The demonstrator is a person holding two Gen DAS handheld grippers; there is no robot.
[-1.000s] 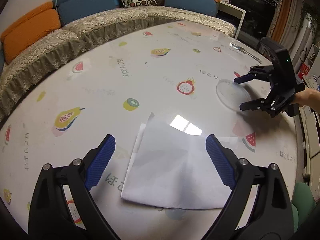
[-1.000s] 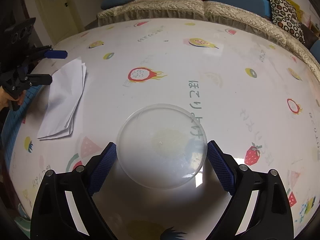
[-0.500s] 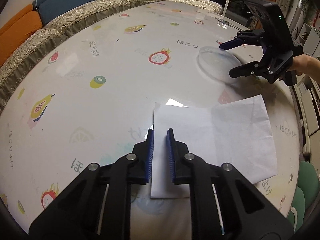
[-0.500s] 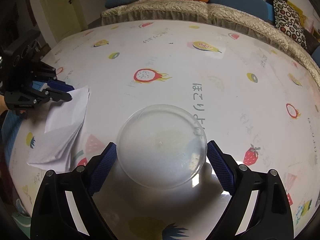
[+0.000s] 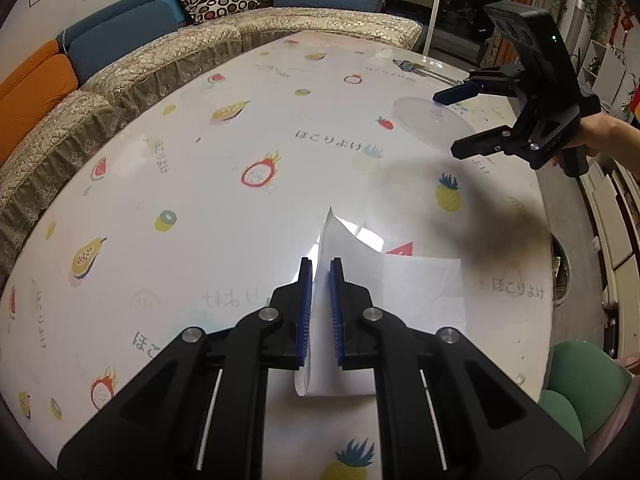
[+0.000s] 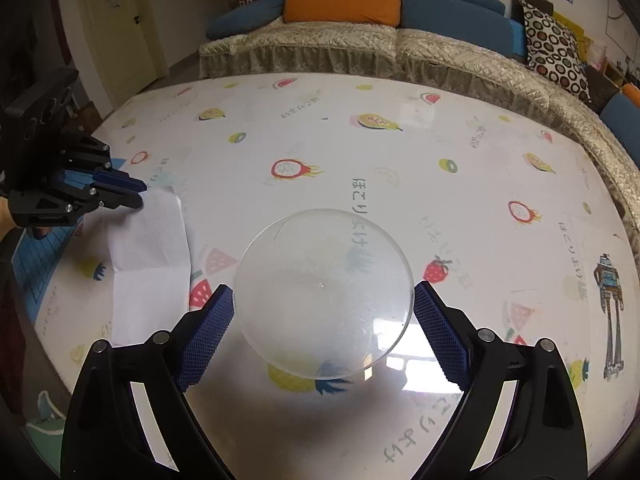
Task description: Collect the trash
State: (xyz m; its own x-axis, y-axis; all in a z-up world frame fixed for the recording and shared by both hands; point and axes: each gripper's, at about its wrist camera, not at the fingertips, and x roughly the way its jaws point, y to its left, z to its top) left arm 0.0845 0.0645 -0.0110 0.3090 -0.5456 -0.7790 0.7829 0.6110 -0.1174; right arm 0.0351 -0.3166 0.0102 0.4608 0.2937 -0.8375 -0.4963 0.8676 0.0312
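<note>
My left tongs (image 5: pixel 319 280) are almost closed and pinch the near edge of the white folded sheet of paper (image 5: pixel 404 292), which lifts up between their blue pads (image 5: pixel 305 300) while the rest of it lies on the white round counter with fruit prints (image 5: pixel 200 184) ahead of them. My right tongs (image 6: pixel 322 320) stand wide, and the clear round plastic lid (image 6: pixel 323 294) sits between their blue pads (image 6: pixel 208 332), touching or nearly touching both. From the right tongs, the paper lies to the left. A quilted beige sofa (image 6: pixel 440 52) curves behind the counter.
</note>
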